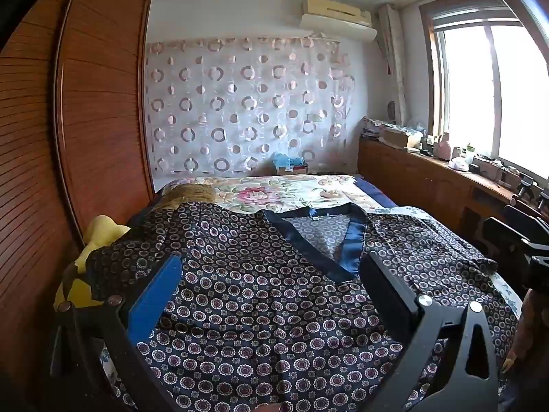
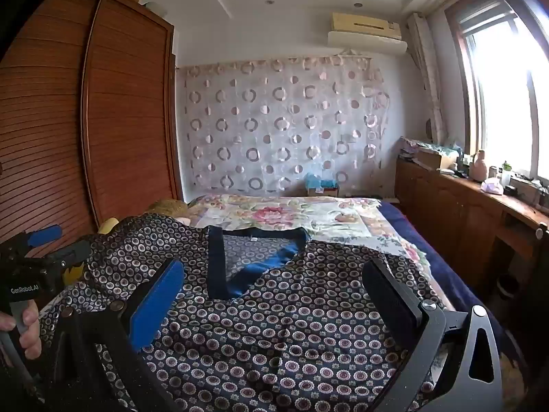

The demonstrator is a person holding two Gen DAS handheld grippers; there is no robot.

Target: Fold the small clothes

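Both hand-held grippers (image 1: 271, 295) (image 2: 274, 295) gape empty above the patterned top (image 1: 274, 309), neckline pointing toward the curtain (image 1: 240, 103).

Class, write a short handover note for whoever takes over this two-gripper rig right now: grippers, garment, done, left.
Left gripper: open, empty, above the garment.
Right gripper: open, empty, likewise.
Dark satin circle-print top with blue V-neck trim: spread flat, front up, on the floral-covered bed, neckline toward the far wall.
Done: laid out; no fold visible.
Left: fold the sides in, then fold the top in half.
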